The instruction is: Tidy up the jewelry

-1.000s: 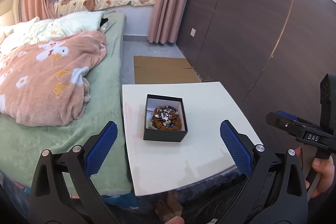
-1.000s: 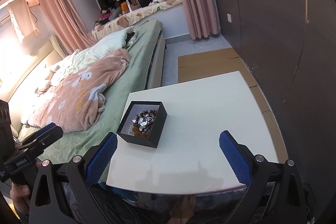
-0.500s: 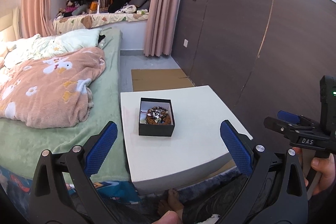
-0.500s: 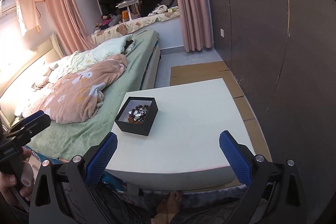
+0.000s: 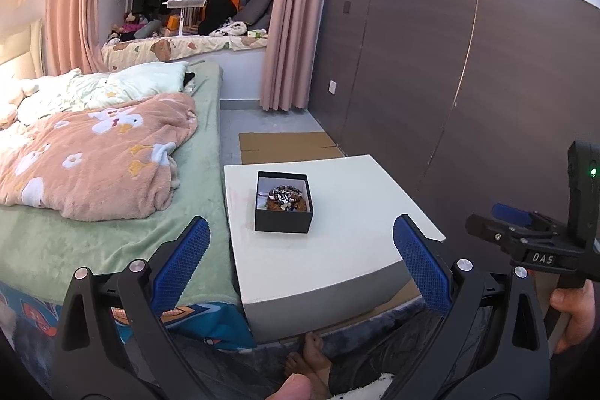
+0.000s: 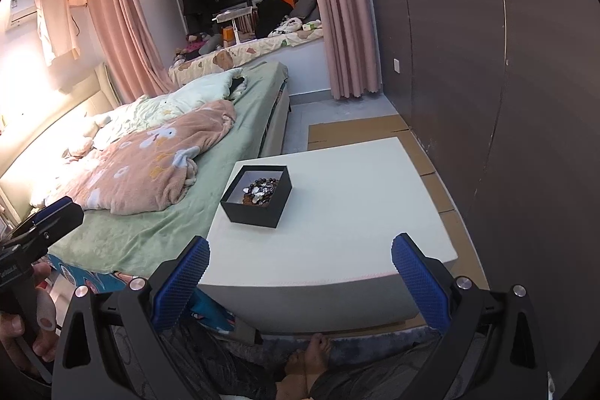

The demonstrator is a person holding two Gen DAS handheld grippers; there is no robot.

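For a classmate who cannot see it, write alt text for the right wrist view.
A black box of beaded jewelry sits on a white table beside a bed with a pink floral blanket. The right claw hangs open before the table's near edge, holding nothing.

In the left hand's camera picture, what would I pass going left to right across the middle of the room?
Pink flowered blanket on the green bed → black jewelry box on the white table → dark wall panels → right gripper.
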